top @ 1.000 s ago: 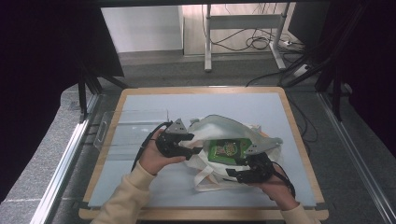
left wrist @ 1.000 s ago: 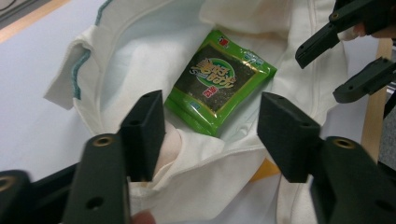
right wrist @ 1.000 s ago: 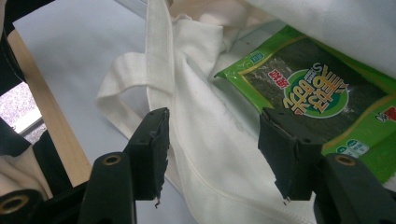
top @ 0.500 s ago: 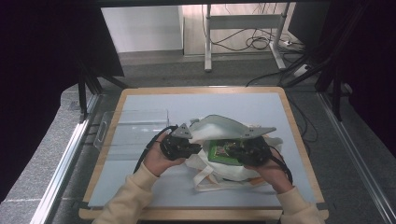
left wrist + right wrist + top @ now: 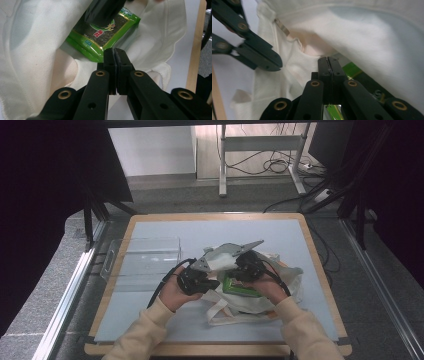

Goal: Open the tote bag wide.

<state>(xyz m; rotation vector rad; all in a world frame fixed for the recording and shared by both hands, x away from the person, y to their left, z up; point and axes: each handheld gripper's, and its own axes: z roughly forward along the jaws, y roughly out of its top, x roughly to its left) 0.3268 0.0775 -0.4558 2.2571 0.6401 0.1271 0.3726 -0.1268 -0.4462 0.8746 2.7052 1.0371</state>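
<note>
A tabletop [image 5: 150,320] with a pale blue-grey surface and a light wooden border stands on a speckled grey floor [image 5: 45,295]; black curtains [image 5: 45,180] hang at left and right; beyond the far edge a white wall panel [image 5: 150,150] stands beside a metal table frame [image 5: 260,150], with loose cables [image 5: 280,166] lying on wooden flooring

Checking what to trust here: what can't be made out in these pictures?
- Green packet: far end hidden by the right gripper, left gripper view; print too blurred to read.
- Whether the left gripper pinches cloth: contact too tight to tell.
- White bag: contents covered by hands, high view.
</note>
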